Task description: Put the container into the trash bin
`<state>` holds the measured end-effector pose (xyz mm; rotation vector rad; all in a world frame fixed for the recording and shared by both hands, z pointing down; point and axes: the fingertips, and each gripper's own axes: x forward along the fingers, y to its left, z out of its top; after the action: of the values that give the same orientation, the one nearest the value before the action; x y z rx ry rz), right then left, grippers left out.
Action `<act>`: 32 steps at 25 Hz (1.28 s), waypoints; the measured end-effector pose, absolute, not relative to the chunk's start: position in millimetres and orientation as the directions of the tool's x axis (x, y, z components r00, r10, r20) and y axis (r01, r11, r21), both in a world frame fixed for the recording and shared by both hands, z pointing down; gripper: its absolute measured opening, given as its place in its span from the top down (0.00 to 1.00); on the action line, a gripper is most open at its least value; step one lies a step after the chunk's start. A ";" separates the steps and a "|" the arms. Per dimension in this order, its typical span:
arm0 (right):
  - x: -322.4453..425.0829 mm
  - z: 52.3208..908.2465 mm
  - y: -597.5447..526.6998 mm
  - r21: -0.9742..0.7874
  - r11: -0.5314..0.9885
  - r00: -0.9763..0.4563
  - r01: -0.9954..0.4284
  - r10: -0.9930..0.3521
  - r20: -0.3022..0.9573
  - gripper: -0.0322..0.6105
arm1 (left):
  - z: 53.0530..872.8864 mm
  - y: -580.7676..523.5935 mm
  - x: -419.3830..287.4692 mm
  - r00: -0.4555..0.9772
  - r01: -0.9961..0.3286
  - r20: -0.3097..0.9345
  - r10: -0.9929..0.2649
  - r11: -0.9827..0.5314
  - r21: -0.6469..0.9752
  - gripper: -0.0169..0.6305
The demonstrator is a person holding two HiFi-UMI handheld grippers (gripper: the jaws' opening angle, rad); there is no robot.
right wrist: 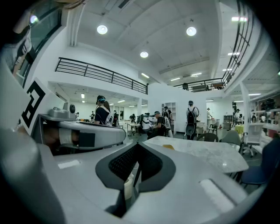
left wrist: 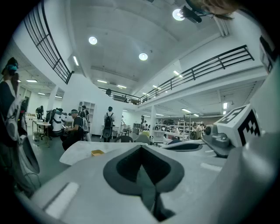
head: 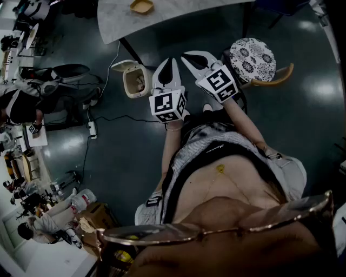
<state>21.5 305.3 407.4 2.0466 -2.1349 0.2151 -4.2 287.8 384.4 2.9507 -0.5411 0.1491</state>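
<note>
Glossy dark floor (head: 127,162), beige trash bin (head: 135,81), yellow container (head: 141,6) on marble table (head: 178,16); left tool (head: 172,59), right tool (head: 185,54) both pressed together.

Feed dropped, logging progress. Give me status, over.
Left gripper shut, empty; right gripper shut, empty. Container on table, not picked up. Trash bin open on floor; nothing seen blocking it.
</note>
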 end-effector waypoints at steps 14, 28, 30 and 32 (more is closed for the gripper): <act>38.2 418.9 281.3 -0.084 0.070 -0.087 -0.994 -0.971 0.222 0.91 | 391.1 259.3 0.1 0.920 -0.391 0.115 -0.374 -0.896 0.212 0.97; 71.0 427.1 142.5 -0.079 -0.013 -0.005 -0.997 -0.975 0.223 0.91 | 398.4 115.2 34.4 0.952 -0.302 0.118 -0.282 -0.928 0.217 0.97; 72.0 425.2 122.0 -0.072 -0.025 0.008 -0.997 -0.975 0.222 0.91 | 398.2 95.8 37.0 0.955 -0.289 0.122 -0.268 -0.933 0.214 0.97; 72.7 426.6 106.3 -0.065 -0.039 0.023 -0.997 -0.974 0.226 0.91 | 400.1 82.0 39.7 0.960 -0.271 0.125 -0.249 -0.939 0.211 0.97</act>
<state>72.7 106.3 426.6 2.1644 -2.0972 0.3178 39.7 82.0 400.1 2.8840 -0.3874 0.1414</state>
